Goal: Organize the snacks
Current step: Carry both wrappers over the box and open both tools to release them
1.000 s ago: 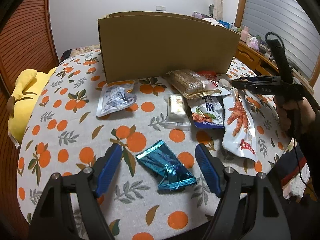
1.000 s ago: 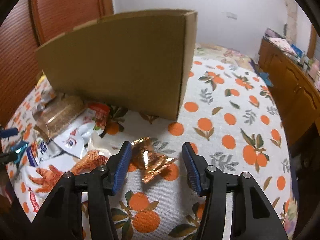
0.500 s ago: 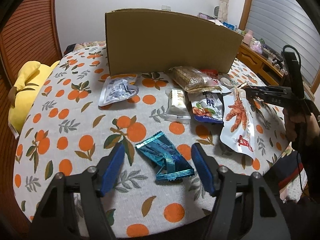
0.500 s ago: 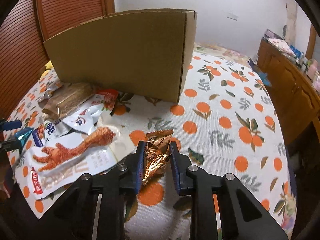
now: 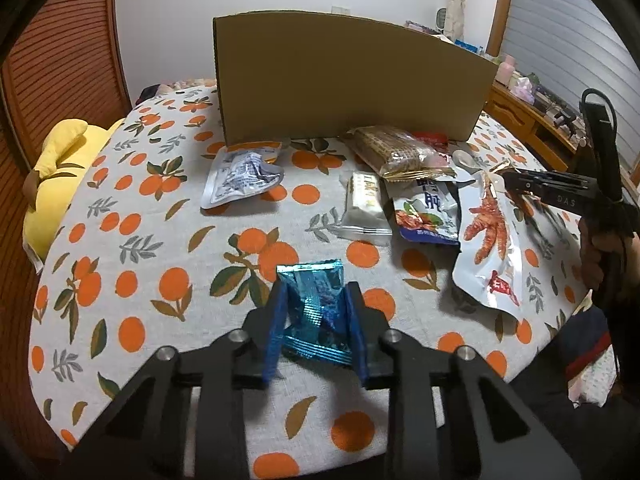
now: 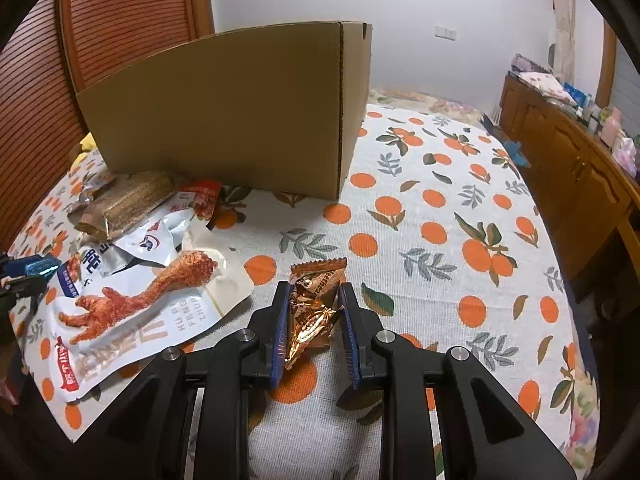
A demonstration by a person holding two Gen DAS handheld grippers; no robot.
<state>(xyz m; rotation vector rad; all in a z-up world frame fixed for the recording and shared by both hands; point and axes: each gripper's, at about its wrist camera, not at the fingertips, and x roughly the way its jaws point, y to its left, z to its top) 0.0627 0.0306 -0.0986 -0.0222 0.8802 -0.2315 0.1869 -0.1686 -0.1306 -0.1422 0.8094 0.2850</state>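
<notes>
My left gripper [image 5: 316, 316] is shut on a blue foil snack packet [image 5: 314, 304], held just above the orange-print tablecloth [image 5: 140, 264]. My right gripper [image 6: 314, 314] is shut on a copper foil snack packet [image 6: 314, 304] near the table's front. A tall cardboard box [image 5: 344, 80] stands at the back of the table; it also shows in the right wrist view [image 6: 240, 120]. Loose snacks lie before it: a silver pouch [image 5: 240, 176], a white bar [image 5: 366, 208], a biscuit pack [image 5: 396, 152], a blue-white pouch [image 5: 426, 212] and a chicken-feet pouch [image 5: 490, 240].
A yellow plush toy [image 5: 60, 172] lies off the table's left edge. A wooden sideboard [image 6: 568, 160] runs along the right wall. The right gripper and hand [image 5: 600, 208] show at the left view's right edge.
My left gripper has closed on the blue packet. My right gripper closed on the copper packet and lifted it slightly; both views have drawn back from the box.
</notes>
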